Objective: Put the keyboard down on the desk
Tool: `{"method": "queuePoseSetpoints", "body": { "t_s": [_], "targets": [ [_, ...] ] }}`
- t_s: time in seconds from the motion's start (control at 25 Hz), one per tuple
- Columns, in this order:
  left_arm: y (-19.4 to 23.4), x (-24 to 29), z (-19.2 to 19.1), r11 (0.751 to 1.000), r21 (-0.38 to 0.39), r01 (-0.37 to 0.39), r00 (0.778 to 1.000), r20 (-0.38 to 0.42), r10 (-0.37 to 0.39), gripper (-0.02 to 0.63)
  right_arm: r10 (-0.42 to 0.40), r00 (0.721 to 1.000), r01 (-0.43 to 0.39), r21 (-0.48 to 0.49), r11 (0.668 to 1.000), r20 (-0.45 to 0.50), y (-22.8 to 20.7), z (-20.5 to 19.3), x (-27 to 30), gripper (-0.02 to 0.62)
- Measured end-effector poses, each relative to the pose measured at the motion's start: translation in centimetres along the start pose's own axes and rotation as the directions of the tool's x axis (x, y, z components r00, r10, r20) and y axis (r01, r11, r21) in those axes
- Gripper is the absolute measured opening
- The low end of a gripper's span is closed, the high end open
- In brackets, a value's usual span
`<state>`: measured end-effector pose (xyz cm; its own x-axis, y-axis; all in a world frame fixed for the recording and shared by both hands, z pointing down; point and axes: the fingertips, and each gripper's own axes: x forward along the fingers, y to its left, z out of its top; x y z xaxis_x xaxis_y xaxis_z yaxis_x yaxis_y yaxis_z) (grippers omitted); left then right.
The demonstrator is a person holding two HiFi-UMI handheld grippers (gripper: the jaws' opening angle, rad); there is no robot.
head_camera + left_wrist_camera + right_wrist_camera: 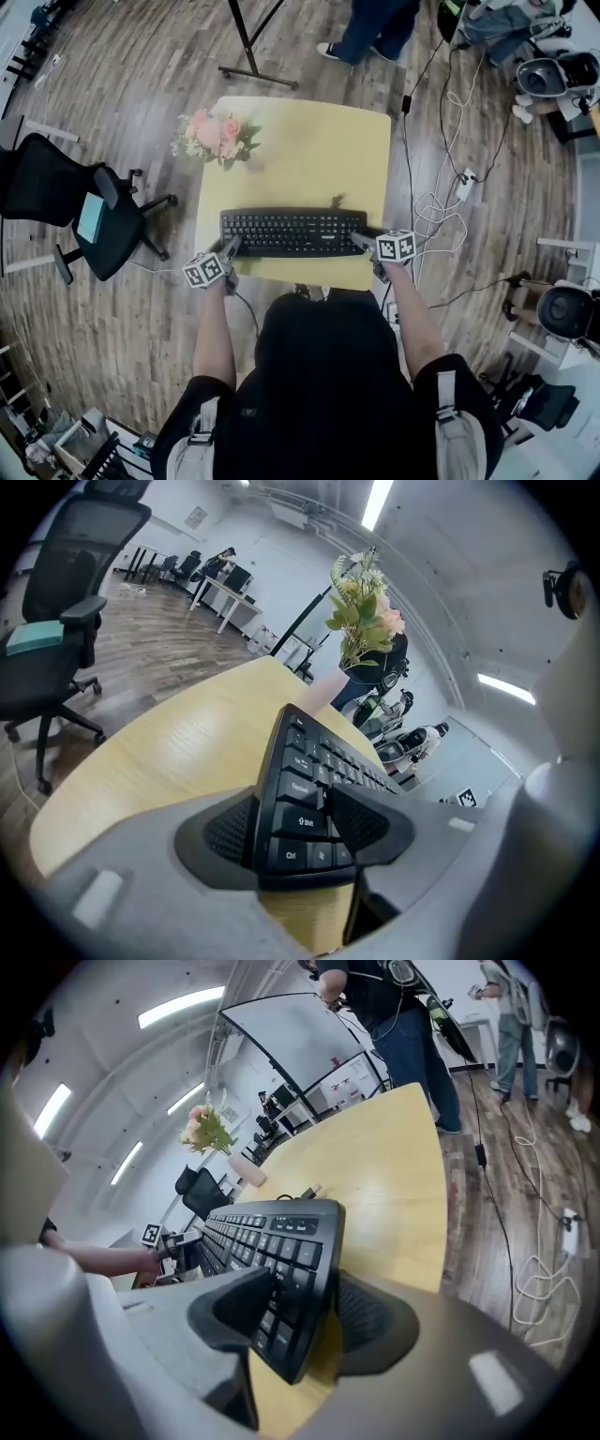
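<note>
One black keyboard (293, 232), white-lettered keys, on yellow desk (309, 150) | left claw (291, 803), right claw (305, 1283) apart, straddling its ends

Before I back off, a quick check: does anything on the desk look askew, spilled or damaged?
Nothing stands out. The keyboard appears to lie square to the near edge of the desk, with its ends between the jaws of the left hand-held gripper and the right hand-held gripper. The vase of flowers stands upright at the far-left corner.

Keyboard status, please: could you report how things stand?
Left claw, right claw open, straddling ends of black plastic keyboard. Keyboard down on yellow desk. Pink flower bunch well clear.
</note>
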<state>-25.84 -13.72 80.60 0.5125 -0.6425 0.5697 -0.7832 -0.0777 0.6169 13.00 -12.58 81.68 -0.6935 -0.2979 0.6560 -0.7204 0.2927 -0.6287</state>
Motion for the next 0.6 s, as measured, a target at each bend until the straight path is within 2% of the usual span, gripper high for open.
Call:
{"method": "queuePoseSetpoints", "body": {
  "t_s": [0.4, 0.6],
  "targets": [
    [-0.14, 0.53, -0.06, 0.998, 0.041, -0.044, 0.999, 0.004, 0.044, 0.239, -0.049, 0.999, 0.049, -0.006, 0.999, 0.011, -1.06, -0.38, -0.05, 0.212],
    [0.02, 0.56, 0.53, 0.987, 0.118, -0.113, 0.994, 0.021, 0.111, 0.255, -0.048, 0.998, 0.048, 0.01, 0.999, 0.033, -0.53, -0.37, 0.17, 0.216]
  ]
}}
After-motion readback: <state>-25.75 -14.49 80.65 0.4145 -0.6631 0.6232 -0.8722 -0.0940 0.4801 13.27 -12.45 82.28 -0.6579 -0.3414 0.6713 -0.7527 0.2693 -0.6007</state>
